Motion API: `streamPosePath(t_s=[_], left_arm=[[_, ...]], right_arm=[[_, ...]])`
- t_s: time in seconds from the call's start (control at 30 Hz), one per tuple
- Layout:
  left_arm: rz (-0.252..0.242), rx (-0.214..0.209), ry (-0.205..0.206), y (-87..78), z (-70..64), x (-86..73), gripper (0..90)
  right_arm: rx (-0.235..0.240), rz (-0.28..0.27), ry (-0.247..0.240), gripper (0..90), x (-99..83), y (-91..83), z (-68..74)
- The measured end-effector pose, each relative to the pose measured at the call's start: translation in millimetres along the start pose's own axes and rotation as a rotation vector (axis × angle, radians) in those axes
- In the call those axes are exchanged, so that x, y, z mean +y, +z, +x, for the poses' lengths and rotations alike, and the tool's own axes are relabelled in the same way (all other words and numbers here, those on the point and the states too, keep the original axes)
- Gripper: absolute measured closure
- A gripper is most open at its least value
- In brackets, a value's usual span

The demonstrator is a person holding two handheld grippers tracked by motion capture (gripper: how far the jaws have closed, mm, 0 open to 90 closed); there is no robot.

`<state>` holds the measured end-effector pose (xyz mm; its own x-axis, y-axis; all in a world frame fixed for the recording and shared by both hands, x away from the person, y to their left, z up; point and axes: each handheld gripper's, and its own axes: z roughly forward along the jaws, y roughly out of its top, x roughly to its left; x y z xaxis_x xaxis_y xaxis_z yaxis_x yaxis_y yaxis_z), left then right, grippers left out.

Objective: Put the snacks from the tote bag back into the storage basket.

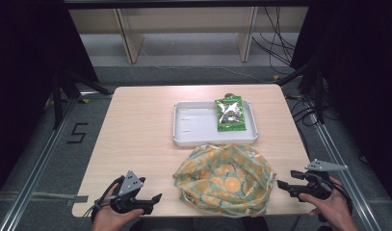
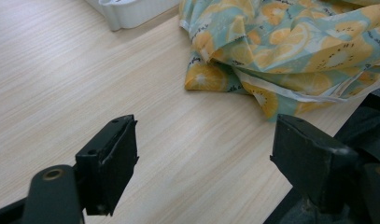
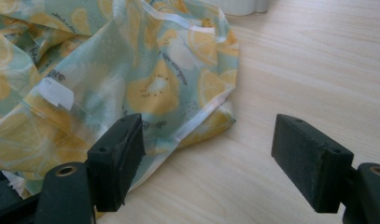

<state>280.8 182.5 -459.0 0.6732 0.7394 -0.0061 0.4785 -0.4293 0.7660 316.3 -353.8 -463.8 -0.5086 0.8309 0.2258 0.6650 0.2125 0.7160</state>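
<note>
A crumpled cloth bag (image 1: 225, 178) printed with yellow citrus slices on pale green lies at the table's near middle. Behind it stands a white tray (image 1: 193, 127) holding a green snack packet (image 1: 230, 113) in its right half. My left gripper (image 1: 157, 199) is held at the near left edge, open and empty, left of the bag (image 2: 281, 51). My right gripper (image 1: 281, 184) is held at the near right, open and empty, its jaws pointing at the bag's right edge (image 3: 145, 88). A white label (image 3: 56, 92) shows on the bag fabric.
The light wooden table (image 1: 136, 125) has bare surface to the left of the tray and the bag. The tray's corner (image 2: 131, 11) shows beyond the left gripper. Black frame legs, cables and wooden shelf legs stand on the floor beyond the table.
</note>
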Motion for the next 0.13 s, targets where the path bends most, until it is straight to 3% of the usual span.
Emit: streamPosePath(t_s=[0.03, 0.1, 0.13], left_arm=[[-0.004, 0.001, 0.011, 0.1, 0.5, 0.2, 21.7], [-0.006, 0.001, -0.014, 0.7, -0.7, -0.3, 21.7], [-0.002, -0.001, -0.013, 0.5, -0.4, -0.2, 21.7]], right_arm=[[-0.001, -0.010, -0.030, 26.5, 0.3, 1.1, -2.6], [0.010, 0.000, -0.007, 26.5, 0.5, -0.1, -0.9], [0.003, -0.006, -0.033, 26.5, 0.7, 0.3, -2.8]])
